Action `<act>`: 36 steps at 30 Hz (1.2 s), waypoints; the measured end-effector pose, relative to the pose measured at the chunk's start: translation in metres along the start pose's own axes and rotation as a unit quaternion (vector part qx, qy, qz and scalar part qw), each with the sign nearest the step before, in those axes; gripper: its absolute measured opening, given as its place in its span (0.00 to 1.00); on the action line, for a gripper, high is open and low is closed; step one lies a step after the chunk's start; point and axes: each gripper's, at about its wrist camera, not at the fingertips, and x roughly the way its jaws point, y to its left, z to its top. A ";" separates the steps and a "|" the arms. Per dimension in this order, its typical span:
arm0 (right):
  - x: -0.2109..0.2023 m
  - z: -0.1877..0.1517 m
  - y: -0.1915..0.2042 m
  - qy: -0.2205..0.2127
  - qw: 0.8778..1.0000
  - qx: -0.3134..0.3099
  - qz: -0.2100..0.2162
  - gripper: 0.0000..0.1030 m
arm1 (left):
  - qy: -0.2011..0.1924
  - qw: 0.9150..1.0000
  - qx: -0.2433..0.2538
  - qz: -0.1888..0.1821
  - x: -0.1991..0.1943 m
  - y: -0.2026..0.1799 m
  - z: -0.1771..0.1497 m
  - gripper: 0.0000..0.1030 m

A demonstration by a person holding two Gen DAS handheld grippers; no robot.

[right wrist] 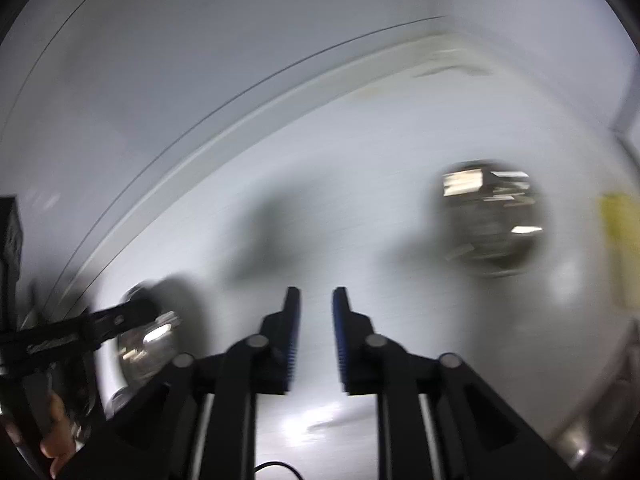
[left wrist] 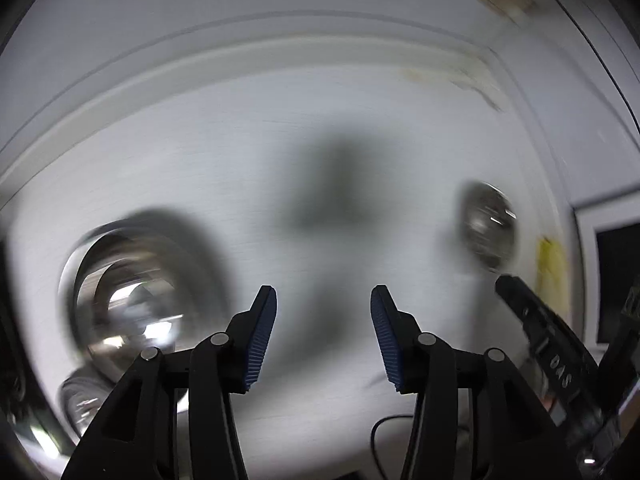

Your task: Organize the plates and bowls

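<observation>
Two shiny metal bowls are sitting well apart on the white table [left wrist: 320, 152]: a larger bowl [left wrist: 132, 300] at the left, seeming to hold a smaller one nested inside it, and a lone small bowl [left wrist: 486, 228] at the right. Judging by that, some stacking is already looking done, while the small bowl is still waiting to be gathered; no plates are showing clearly through the blur. The left gripper [left wrist: 323, 334] is hanging above bare table between the bowls, its jaws standing partly open and gripping nothing. The right gripper [right wrist: 316, 338] is hovering likewise, its jaws parted only narrowly and empty. A yellow patch [right wrist: 618, 248] is lying near the small bowl, and a dark cable [left wrist: 384, 432] is trailing along the near edge. Nothing is standing between either gripper and the bowls.
</observation>
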 end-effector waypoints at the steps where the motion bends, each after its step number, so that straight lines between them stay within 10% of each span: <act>1: -0.004 0.006 -0.030 -0.005 0.999 0.030 -0.008 0.22 | 0.007 1.000 0.014 -0.006 0.011 -0.022 0.009 0.42; 12: 0.037 0.042 -0.167 0.005 0.990 0.143 -0.013 0.22 | 0.075 0.996 0.047 0.005 0.132 -0.174 0.046 0.45; 31: 0.104 0.051 -0.182 0.043 0.987 0.158 0.006 0.22 | 0.111 0.993 0.031 0.016 0.206 -0.205 0.071 0.44; 36: 0.104 0.050 -0.179 0.042 0.988 0.148 -0.011 0.17 | 0.109 0.992 0.048 0.048 0.211 -0.212 0.070 0.15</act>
